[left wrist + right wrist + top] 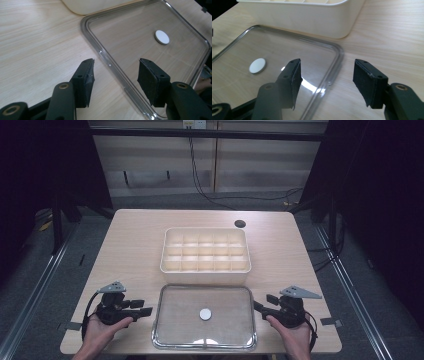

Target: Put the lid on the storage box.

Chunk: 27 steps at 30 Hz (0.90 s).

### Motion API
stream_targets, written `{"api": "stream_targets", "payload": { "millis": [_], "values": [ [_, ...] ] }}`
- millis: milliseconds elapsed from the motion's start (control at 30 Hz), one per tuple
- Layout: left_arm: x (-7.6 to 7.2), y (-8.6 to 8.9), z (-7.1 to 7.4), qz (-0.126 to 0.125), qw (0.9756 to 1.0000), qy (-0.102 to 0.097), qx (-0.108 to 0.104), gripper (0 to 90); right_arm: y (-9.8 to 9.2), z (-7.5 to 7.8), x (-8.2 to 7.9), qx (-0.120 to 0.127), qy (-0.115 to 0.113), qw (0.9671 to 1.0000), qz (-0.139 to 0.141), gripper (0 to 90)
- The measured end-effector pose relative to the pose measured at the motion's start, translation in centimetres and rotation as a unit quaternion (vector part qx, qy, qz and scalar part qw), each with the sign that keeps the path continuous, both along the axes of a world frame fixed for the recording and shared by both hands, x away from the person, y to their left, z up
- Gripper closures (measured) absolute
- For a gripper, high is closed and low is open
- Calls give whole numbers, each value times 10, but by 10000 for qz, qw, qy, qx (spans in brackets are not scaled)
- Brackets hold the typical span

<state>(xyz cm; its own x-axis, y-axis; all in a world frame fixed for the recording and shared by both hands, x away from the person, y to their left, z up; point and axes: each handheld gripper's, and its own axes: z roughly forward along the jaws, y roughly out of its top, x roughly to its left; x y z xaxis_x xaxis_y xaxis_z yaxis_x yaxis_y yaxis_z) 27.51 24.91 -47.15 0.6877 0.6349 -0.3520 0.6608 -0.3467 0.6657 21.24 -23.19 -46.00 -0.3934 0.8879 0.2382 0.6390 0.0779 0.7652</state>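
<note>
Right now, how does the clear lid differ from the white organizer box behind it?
The clear lid is transparent and lies flat, bearing a white disc; the white organizer box is opaque cream with raised walls and a grid of compartments. The lid lies between both grippers, nearer the person; the box sits farther back. Both are rounded rectangles.

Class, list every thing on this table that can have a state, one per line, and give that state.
Clear lid: off the box, lying flat on the table.
Compartment box: uncovered, compartments look empty.
White disc: at the lid's middle.
Left claw: open, astride the lid's rim.
Right claw: open, astride the lid's rim.
</note>
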Motion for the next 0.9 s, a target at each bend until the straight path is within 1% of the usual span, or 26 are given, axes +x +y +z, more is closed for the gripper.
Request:
{"api": "stream_targets", "payload": {
  "millis": [33,100,200,233,267,300,333,367,400,433,467,500,533,567,600,667,700,733,767,833,900],
  "values": [
    [1,-2,1,-29,10000,-20,71,475,3,-1,3,-62,78,9999,21,389],
    [4,-5,3,-66,9999,104,-23,491,8,-2,10,-83,177,9998,63,390],
    [5,-8,6,-83,9999,76,34,516,14,1,21,-153,237,9995,105,396],
    [6,-9,8,-91,9999,61,13,519,15,1,24,-188,227,9995,148,406],
    [7,-9,8,-68,10000,37,14,530,17,1,27,-238,224,9993,172,416],
    [8,-10,7,16,10000,4,22,540,17,0,30,-261,234,9993,163,423],
    [10,-10,3,86,10000,23,31,544,17,-2,32,-235,268,9993,143,424],
    [11,-11,1,57,9999,18,117,548,17,-6,34,-190,320,9992,116,428],
    [11,-11,1,57,9999,18,117,549,17,-6,34,-190,320,9992,116,428],
    [11,-14,-4,41,9998,-14,197,553,17,-15,36,-192,398,9990,95,434],
    [12,-15,-7,-21,9998,19,210,558,18,-18,37,-207,437,9988,118,436],
    [11,-17,-10,-28,9996,36,285,557,18,-20,38,-267,471,9984,134,439],
    [11,-17,-10,-28,9996,36,285,556,20,-21,38,-316,498,9982,126,442],
    [11,-19,-16,-5,9994,64,338,550,20,-22,39,-326,503,9981,142,451],
    [11,-19,-17,-54,9993,114,347,547,21,-23,39,-360,474,9981,143,454],
    [10,-19,-18,-59,9993,99,364,535,21,-24,39,-402,459,9980,155,454],
    [10,-20,-18,-61,9994,54,329,535,22,-25,38,-427,511,9977,122,455],
    [9,-23,-18,-97,9996,72,262,533,23,-29,37,-479,574,9972,64,459],
    [9,-23,-18,-97,9996,72,262,531,23,-31,37,-525,590,9968,78,457],
    [7,-28,-21,-213,9989,96,418,530,24,-34,37,-566,620,9964,80,456],
    [6,-29,-21,-230,9988,71,415,532,24,-34,37,-564,613,9964,124,455]
  ]
}}
